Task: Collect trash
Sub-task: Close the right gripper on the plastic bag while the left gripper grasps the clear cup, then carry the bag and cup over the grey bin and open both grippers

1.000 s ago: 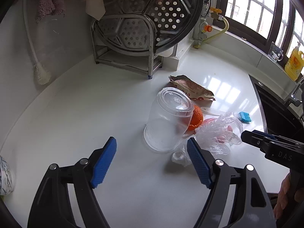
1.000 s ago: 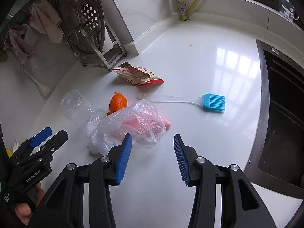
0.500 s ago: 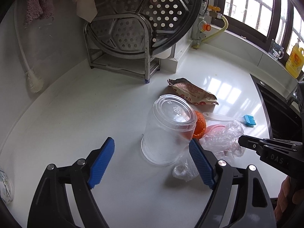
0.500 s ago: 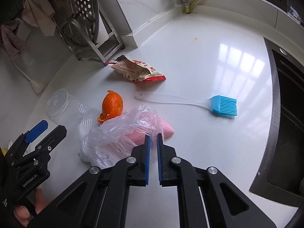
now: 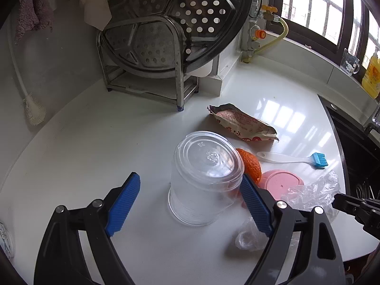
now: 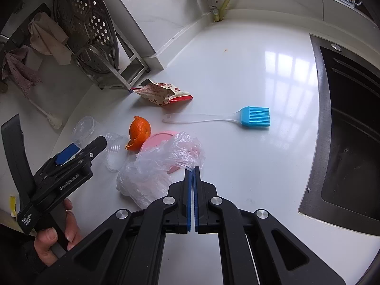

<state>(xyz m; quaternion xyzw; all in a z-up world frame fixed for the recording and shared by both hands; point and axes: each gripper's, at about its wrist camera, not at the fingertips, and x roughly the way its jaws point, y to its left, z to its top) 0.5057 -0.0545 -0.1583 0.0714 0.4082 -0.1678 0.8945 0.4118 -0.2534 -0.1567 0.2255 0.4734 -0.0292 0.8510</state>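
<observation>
A clear plastic cup lies on its side on the white counter, between the jaws of my left gripper. Those jaws are opening, and the left pad stands well clear of the cup. Behind the cup are an orange peel and a pink lid. My right gripper is shut, its tips pinching the edge of a crumpled clear plastic bag that partly covers the pink lid. A torn snack wrapper lies farther back.
A blue silicone brush lies right of the trash. A dark sink borders the counter on the right. A metal rack with a perforated steamer plate stands at the back. A bottle brush hangs at the left wall.
My right gripper closed on the plastic bag and drew it back, uncovering the pink lid. My left gripper moved closer to the cup and its jaws spread wider.
</observation>
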